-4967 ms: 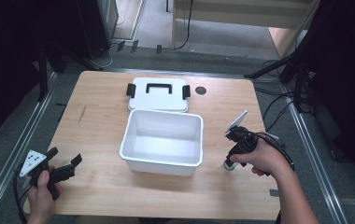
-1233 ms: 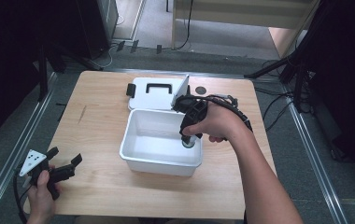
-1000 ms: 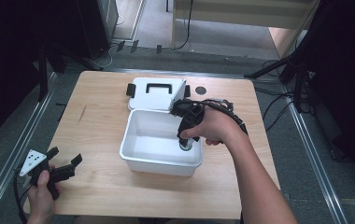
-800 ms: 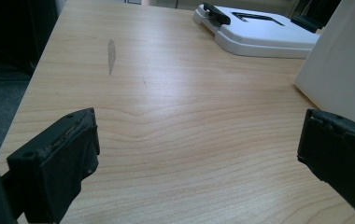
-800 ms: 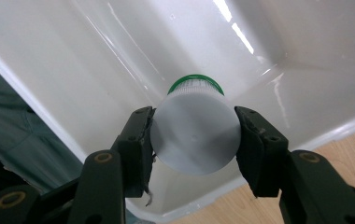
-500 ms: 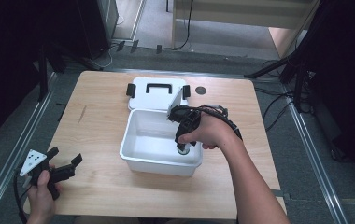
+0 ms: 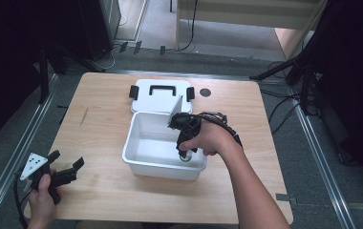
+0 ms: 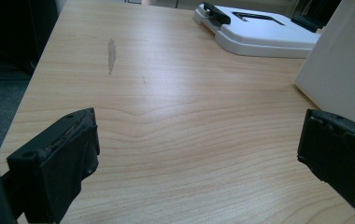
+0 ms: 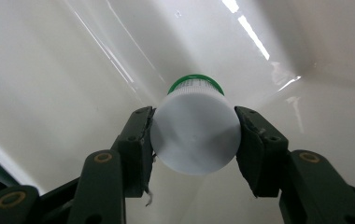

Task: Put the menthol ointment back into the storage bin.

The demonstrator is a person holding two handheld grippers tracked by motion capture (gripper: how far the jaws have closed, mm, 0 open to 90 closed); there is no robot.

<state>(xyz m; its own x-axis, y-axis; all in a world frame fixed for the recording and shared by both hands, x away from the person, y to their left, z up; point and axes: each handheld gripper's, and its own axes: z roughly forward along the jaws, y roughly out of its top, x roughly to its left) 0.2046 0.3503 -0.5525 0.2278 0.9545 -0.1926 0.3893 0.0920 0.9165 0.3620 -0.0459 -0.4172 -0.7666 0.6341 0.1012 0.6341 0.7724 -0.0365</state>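
The right gripper (image 7: pixel 185 153) reaches down into the white bin (image 7: pixel 144 164), which stands near the middle of the bench (image 7: pixel 98 191), and its fingers (image 9: pixel 138 144) are clamped on the two sides of a small white jar (image 9: pixel 195 133) with a green cap (image 9: pixel 195 80). In the right gripper view the jar's flat white base faces the camera and its green-capped end points toward the glossy bin floor; whether the cap touches the floor cannot be told. In the high view the jar (image 7: pixel 186 157) sits low inside the bin at its near right corner, just beside the front wall. The bin's white lid (image 7: pixel 160 98), with a black handle and black side clips, lies flat just behind the bin toward the far edge of the bench. The left gripper (image 7: pixel 65 168) rests at the near left corner of the bench, held in the person's left hand (image 7: pixel 41 202), its fingers (image 8: pixel 54 163) wide apart with bare wood between them, well apart from the bin.
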